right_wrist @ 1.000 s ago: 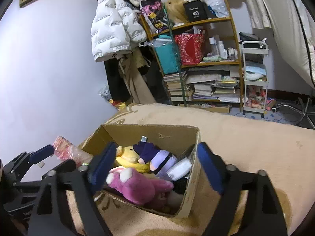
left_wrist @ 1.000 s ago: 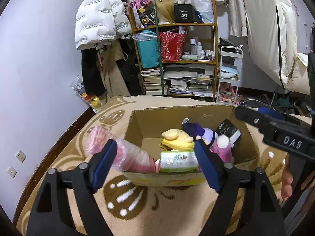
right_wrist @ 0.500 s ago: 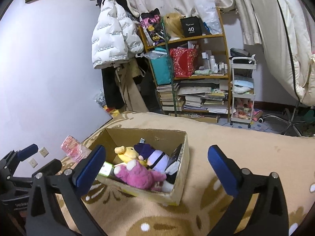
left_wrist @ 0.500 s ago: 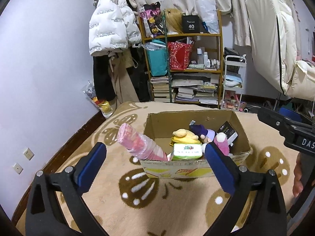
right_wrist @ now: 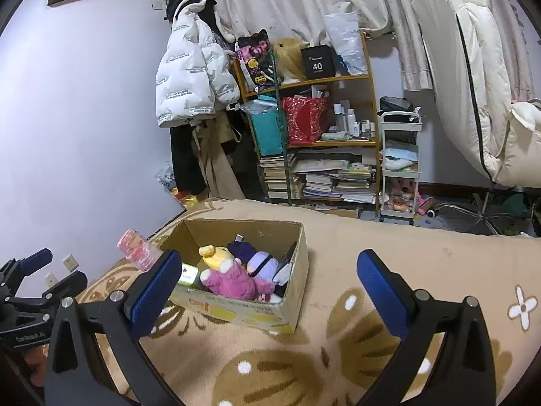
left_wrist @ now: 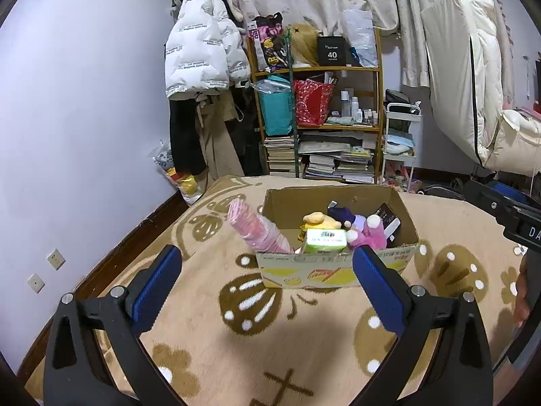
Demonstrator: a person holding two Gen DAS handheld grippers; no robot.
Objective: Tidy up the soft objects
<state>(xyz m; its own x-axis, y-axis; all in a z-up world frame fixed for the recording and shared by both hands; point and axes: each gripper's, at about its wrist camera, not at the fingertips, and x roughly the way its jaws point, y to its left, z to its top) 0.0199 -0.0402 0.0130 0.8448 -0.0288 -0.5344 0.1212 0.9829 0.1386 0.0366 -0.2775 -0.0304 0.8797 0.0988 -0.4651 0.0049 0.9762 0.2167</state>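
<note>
An open cardboard box [left_wrist: 338, 272] [right_wrist: 290, 308] sits on a beige patterned blanket [left_wrist: 270, 345]. In it lie a yellow plush [left_wrist: 319, 220] [right_wrist: 214, 255], a purple plush [left_wrist: 345, 215] [right_wrist: 257, 258], a pink plush [left_wrist: 370, 235] [right_wrist: 230, 279], a green-white tissue pack [left_wrist: 324, 240] and a pink wrapped roll [left_wrist: 257, 233] [right_wrist: 138, 248] that sticks out over the left rim. My left gripper [left_wrist: 267, 280] is open and empty, held back from the box's front. My right gripper [right_wrist: 270, 284] is open and empty, back from the box's right corner.
A cluttered shelf [left_wrist: 321, 118] with books and bags, a white trolley [left_wrist: 400, 145] and hanging coats [left_wrist: 199, 64] stand beyond the bed. The wall [left_wrist: 67, 118] runs along the left. Folded bedding [left_wrist: 473, 84] hangs at the right.
Both grippers have pulled back and up from the box; it looks smaller and farther now. The box's contents have not moved.
</note>
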